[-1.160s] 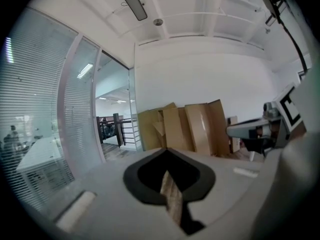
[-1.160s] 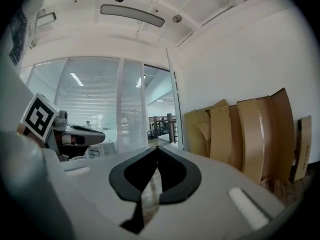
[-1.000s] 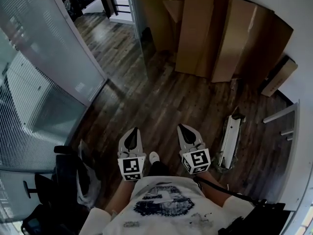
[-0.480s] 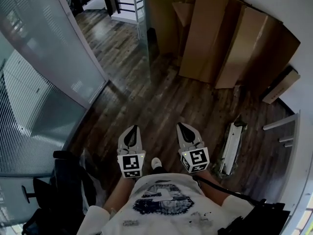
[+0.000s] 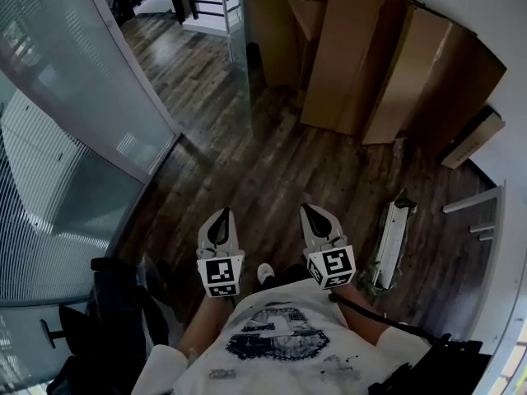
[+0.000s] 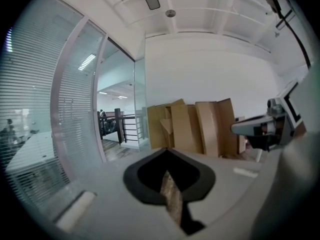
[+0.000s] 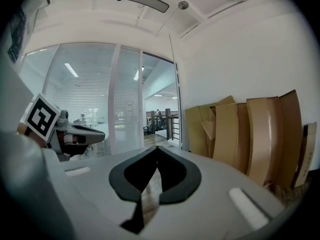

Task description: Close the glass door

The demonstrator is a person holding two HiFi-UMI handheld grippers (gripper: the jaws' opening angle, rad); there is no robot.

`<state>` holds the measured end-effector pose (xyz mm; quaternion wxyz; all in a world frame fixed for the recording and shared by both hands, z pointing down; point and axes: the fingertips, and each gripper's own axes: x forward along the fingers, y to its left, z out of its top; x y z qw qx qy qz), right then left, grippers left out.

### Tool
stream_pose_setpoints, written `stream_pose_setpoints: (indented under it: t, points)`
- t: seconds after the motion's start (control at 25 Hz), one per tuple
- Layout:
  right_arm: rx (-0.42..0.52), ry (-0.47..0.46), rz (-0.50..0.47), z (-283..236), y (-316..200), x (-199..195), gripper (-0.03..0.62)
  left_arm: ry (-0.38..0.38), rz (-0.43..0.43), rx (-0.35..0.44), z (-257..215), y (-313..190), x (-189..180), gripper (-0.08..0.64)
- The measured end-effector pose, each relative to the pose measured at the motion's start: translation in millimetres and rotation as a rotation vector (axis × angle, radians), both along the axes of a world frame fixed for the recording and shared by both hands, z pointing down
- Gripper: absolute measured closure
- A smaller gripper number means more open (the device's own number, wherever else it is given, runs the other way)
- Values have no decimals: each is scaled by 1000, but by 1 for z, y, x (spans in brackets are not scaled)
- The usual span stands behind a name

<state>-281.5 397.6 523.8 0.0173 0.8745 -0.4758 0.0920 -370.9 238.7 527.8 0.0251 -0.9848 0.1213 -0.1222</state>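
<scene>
door wide open, nobody's reached it yet

the glass door [image 5: 236,35] stands swung open across the floor [image 5: 247,163], beside the cardboard sheets [image 5: 387,64], well apart from both tools. looks like the approach step; next means walking up and pushing its edge. left hand-held gripper [image 5: 219,220] and right hand-held gripper [image 5: 314,214] are both pinched together, empty. versus a second ago, the person's only shuffled slightly closer.

Floor [image 5: 247,163]: dark wood planks, low sheen.
Glass wall [image 5: 74,130]: glossy, frosted in fine stripes, pale metal frame.
Cardboard sheets [image 5: 387,64]: matt brown.
Left hand-held gripper [image 5: 220,216], right hand-held gripper [image 5: 313,212]: smooth matt grey plastic.
Shirt [image 5: 280,344]: white printed cloth.
</scene>
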Motion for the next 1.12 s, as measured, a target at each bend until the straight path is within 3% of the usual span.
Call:
stream_pose_setpoints:
  t: [0.52,0.96,1.12]
  points:
    - [-9,-27,-7,14,0,60,584,-12,-60,11,2,-14,42,558]
    - [20,-25,-46,10,-28,166,584,-35,-86,39,-2,-34,136,558]
    - [39,-36,-62,9,-31,216,584,-47,-90,56,-5,-35,191,558]
